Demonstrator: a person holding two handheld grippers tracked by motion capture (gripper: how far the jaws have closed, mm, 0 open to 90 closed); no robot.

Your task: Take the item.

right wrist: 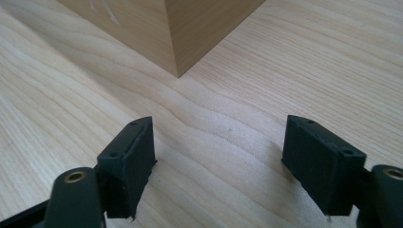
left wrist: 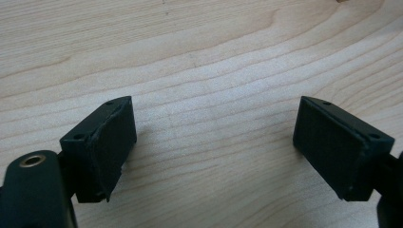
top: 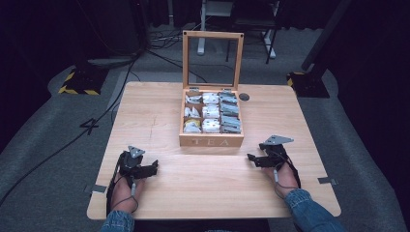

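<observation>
On table: wooden tea box, lid raised; left gripper, right gripper both released, empty. Risk: careless reach nudges box.

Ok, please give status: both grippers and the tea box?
Left gripper open, empty. Right gripper open, empty, beside the box corner. Tea box lid up, packets inside, untouched. Nothing in the way.

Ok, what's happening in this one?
A person sits at a wooden table with a tool in each hand. The left tool and right tool both rest low over the table, jaws open and empty. Between and beyond them stands a wooden tea box, lid raised, its compartments full of tea bags. Nothing is being handled yet.
</observation>
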